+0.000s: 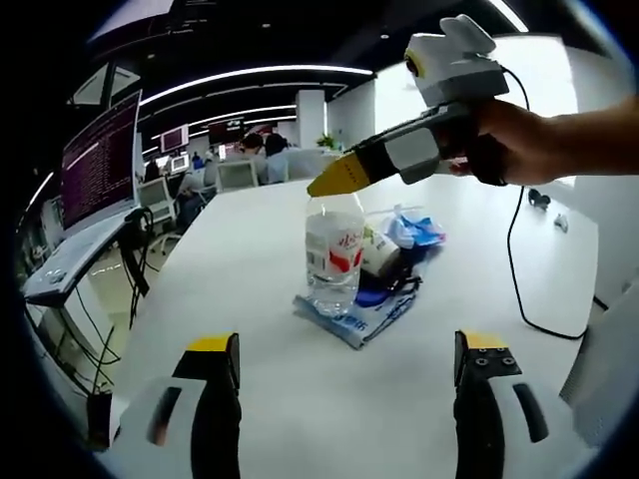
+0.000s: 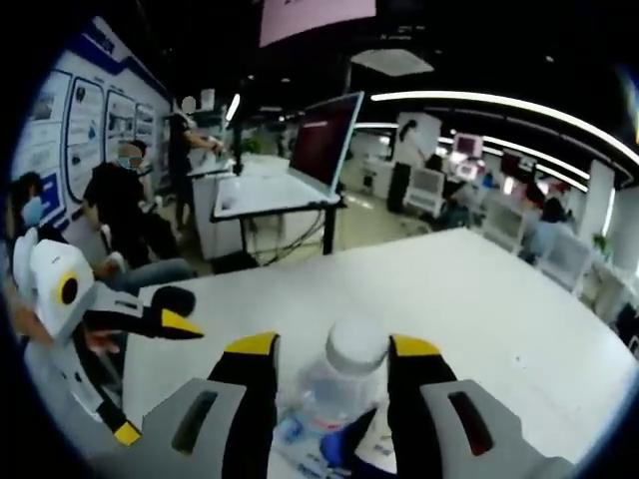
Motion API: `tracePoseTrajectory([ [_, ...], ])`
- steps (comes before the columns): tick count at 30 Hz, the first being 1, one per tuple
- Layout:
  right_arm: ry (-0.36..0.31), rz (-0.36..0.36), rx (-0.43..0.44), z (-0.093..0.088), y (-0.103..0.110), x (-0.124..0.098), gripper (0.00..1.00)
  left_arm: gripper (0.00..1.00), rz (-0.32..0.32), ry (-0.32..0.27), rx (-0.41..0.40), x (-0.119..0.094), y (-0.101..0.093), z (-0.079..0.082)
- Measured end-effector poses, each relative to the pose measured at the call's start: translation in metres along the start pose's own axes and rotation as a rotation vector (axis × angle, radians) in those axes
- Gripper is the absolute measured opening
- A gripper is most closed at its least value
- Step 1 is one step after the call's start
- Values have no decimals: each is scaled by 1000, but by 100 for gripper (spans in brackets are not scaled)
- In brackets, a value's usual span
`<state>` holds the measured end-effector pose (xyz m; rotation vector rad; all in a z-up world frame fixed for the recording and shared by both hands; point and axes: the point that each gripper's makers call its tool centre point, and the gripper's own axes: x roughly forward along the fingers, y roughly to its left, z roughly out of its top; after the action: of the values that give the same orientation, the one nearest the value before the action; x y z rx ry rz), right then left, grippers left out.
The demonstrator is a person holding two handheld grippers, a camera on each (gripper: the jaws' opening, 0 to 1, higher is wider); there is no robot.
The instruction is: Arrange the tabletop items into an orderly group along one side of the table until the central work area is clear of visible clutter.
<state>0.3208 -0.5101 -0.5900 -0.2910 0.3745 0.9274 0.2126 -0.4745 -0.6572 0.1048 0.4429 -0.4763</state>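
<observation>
Right gripper (image 2: 331,357) (jaws apart) astride upright water bottle (image 2: 339,384), seemingly not touching; left gripper (image 1: 346,351) wide open.

Open office: ceiling light strips (image 1: 250,75), desks, monitor (image 2: 321,140).

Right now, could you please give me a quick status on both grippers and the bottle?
Left hand-held gripper open, short of water bottle. Right hand-held gripper open, jaws flanking bottle cap. Bottle upright on blue-white packets.
</observation>
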Motion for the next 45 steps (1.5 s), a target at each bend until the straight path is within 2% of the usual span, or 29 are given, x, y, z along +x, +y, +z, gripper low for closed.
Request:
tracePoseTrajectory([
  [5, 29, 77, -20, -11, 1, 2, 49, 88, 8, 1, -5, 0, 3, -1],
  [10, 40, 153, -93, -14, 4, 4, 54, 88, 13, -1, -11, 0, 5, -1],
  [14, 75, 209, -112, -26, 0, 6, 60, 88, 14, -1, -13, -1, 5, -1],
  [24, 175, 318, -219, -49, -9, 11, 61, 89, 8, 6, -3, 0, 4, -3],
  [27, 214, 364, -282, -56, -6, 13, 60, 89, 12, 9, 0, 0, 4, -4],
  [36, 236, 418, -293, -68, 2, 24, 61, 89, 9, 15, 6, 1, 4, -5],
  [45, 244, 423, -300, -73, 3, 30, 58, 89, 5, 9, 0, 1, 2, -4],
])
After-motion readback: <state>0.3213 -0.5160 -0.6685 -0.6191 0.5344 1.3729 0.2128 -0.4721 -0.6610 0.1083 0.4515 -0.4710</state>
